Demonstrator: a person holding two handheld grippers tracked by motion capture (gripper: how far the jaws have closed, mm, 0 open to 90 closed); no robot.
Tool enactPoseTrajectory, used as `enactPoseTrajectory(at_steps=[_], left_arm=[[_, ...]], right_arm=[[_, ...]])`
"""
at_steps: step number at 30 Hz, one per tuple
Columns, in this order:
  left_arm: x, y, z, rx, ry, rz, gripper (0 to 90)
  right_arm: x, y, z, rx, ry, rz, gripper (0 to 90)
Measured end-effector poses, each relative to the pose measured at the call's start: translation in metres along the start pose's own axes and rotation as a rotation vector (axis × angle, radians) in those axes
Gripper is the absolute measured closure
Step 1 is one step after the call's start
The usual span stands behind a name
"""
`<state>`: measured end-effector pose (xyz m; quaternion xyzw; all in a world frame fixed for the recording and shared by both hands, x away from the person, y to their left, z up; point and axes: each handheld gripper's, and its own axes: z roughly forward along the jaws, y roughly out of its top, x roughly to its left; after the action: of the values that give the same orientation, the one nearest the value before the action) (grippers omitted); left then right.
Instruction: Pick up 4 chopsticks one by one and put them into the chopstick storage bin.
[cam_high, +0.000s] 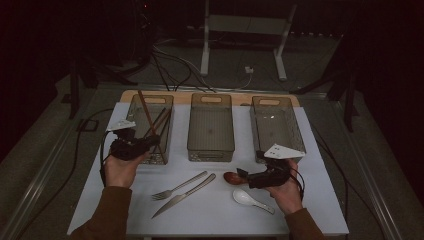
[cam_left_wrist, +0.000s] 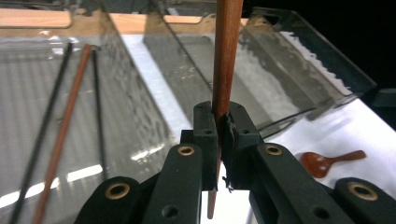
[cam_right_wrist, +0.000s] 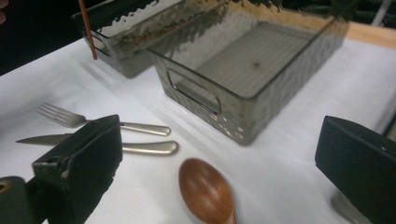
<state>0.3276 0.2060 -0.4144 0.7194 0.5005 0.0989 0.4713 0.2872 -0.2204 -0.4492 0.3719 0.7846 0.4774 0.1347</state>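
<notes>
My left gripper (cam_high: 150, 141) (cam_left_wrist: 223, 119) is shut on a brown chopstick (cam_high: 145, 110) (cam_left_wrist: 227, 56), which stands nearly upright at the left clear bin (cam_high: 150, 125). Three more chopsticks (cam_left_wrist: 65, 126), two black and one brown, lie in that bin. My right gripper (cam_high: 246, 176) (cam_right_wrist: 224, 154) is open and low over the table. The bowl of a wooden spoon (cam_high: 232, 176) (cam_right_wrist: 205, 189) lies between its jaws, and the pads stand clear of it. A white spoon (cam_high: 248, 198) lies just in front of the right hand.
A fork (cam_high: 177, 186) (cam_right_wrist: 70, 119) and a knife (cam_high: 185, 194) (cam_right_wrist: 140, 147) lie side by side on the white table (cam_high: 210, 215). The middle bin (cam_high: 211, 127) (cam_right_wrist: 243, 70) and right bin (cam_high: 276, 125) hold nothing. Cables and a stand lie on the floor beyond.
</notes>
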Motion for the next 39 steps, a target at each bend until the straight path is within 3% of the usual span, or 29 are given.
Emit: enactPoseTrajectory(at_steps=[8, 23, 30, 35, 36, 39], left_arm=[[0.021, 0.008, 0.004, 0.041, 0.065, -0.026, 86.3], [0.042, 0.015, 0.017, 0.034, 0.146, -0.052, 86.1], [0.054, 0.020, 0.029, 0.047, 0.218, -0.067, 86.1], [0.060, 0.020, 0.037, 0.052, 0.232, -0.085, 85.7], [0.061, 0.019, 0.038, 0.046, 0.232, -0.086, 84.1], [0.062, 0.018, 0.041, 0.028, 0.246, -0.093, 53.6]], right_arm=[[-0.008, -0.007, -0.008, 0.000, -0.012, 0.016, 1.1], [-0.011, -0.011, -0.010, -0.002, -0.028, 0.022, 1.2], [-0.012, -0.012, -0.011, -0.001, -0.030, 0.025, 1.2], [-0.012, -0.012, -0.011, -0.002, -0.027, 0.029, 1.2], [-0.012, -0.013, -0.011, -0.003, -0.027, 0.027, 1.2], [-0.013, -0.013, -0.013, -0.004, -0.026, 0.032, 1.2]])
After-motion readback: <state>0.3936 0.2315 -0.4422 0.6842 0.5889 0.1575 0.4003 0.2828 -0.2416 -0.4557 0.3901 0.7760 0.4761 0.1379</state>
